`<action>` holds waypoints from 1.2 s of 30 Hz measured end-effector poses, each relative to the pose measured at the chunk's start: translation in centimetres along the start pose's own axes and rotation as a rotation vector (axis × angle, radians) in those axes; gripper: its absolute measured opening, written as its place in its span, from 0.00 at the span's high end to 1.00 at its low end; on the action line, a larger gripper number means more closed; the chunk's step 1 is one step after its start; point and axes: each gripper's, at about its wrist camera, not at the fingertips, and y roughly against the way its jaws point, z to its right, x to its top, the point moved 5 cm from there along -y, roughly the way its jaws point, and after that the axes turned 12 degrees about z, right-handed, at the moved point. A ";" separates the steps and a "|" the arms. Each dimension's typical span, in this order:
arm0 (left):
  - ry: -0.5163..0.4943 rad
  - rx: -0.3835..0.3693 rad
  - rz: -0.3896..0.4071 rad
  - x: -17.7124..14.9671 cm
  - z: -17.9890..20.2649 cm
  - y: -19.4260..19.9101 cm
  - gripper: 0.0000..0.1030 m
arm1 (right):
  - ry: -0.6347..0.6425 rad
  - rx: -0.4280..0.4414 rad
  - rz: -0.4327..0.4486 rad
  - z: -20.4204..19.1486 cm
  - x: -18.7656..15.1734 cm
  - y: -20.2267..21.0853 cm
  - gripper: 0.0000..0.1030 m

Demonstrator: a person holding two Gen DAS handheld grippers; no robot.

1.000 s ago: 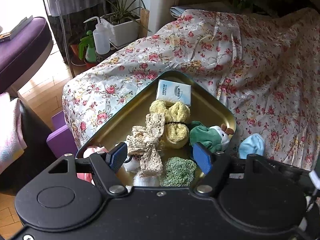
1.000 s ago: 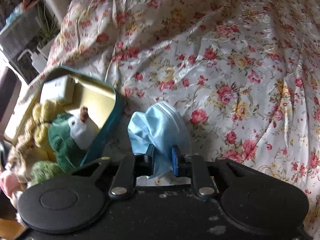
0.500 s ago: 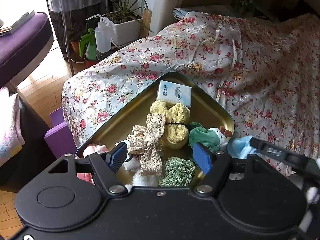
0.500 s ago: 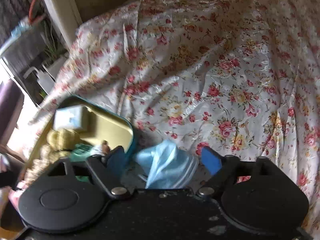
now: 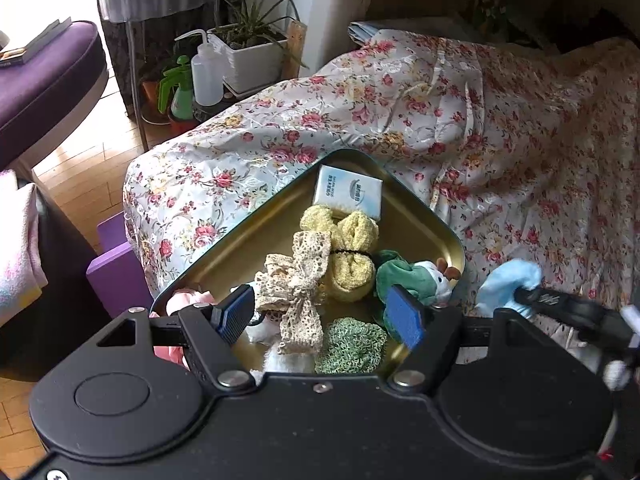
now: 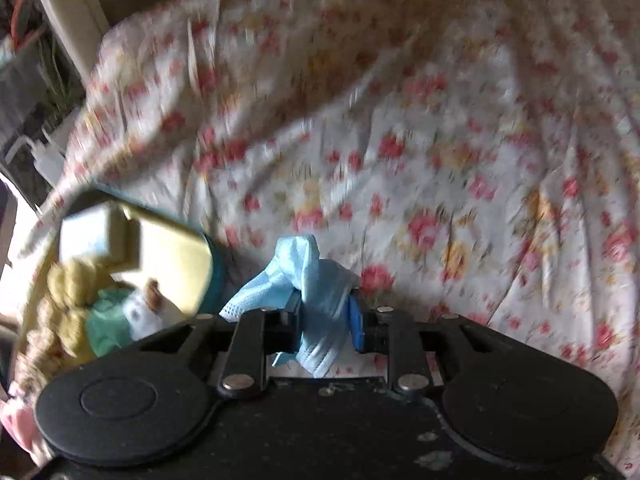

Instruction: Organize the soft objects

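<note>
Floral bedspread (image 5: pixel 500 128) carries the tray (image 5: pixel 416 208), already holding most soft things. Right gripper (image 6: pixel 324 312), fingers clenched on the blue mask (image 6: pixel 316 276), hangs just beside the tray; left gripper (image 5: pixel 320 316) gapes empty.

Both wrist views share the tray (image 5: pixel 440 220) closely

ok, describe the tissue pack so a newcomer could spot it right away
On the flowered bedspread sits a gold tray full of soft things. The tissue pack lies in its far corner, just beyond the yellow socks. It is the only flat, white, printed packet; everything else is knitted, lacy or plush.
</note>
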 end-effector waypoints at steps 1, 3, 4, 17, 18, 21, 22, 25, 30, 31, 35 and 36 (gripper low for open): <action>0.004 0.001 0.003 0.1 -0.1 0.0 0.34 | -0.003 0.019 0.015 -0.4 0.6 0.7 0.78; 0.007 0.007 0.010 0.2 -0.2 0.1 0.34 | -0.001 0.056 0.038 -1.6 1.6 1.9 0.77; 0.006 0.010 0.014 0.2 -0.2 0.2 0.34 | 0.006 0.076 0.048 -2.5 2.1 2.3 0.76; 0.000 0.032 0.019 0.0 -1.1 0.2 0.34 | 0.114 0.216 0.089 -12.4 3.5 2.4 0.44; -0.001 0.033 0.019 0.0 -1.2 0.2 0.34 | 0.122 0.219 0.084 -12.1 3.3 2.4 0.44; -0.003 0.041 0.023 0.0 -1.4 0.2 0.34 | 0.127 0.220 0.074 -11.0 2.8 2.5 0.44; -0.004 0.046 0.026 -0.1 -1.4 0.2 0.34 | 0.129 0.219 0.077 -10.6 2.6 2.8 0.44; -0.015 0.060 0.039 -0.3 -1.3 0.4 0.34 | 0.139 0.206 0.091 -9.2 1.9 3.6 0.42; -0.029 0.099 0.077 -1.1 -0.9 1.0 0.34 | 0.177 0.210 0.117 -7.3 0.3 6.2 0.36; -0.037 0.107 0.086 -1.4 -0.7 1.1 0.33 | 0.187 0.214 0.124 -7.0 -0.1 6.8 0.35; -0.071 0.117 0.101 -2.3 0.2 1.6 0.33 | 0.221 0.231 0.151 -5.7 -1.8 9.2 0.32; -0.071 0.128 0.115 -2.5 0.2 1.8 0.33 | 0.229 0.235 0.157 -5.4 -2.2 9.6 0.31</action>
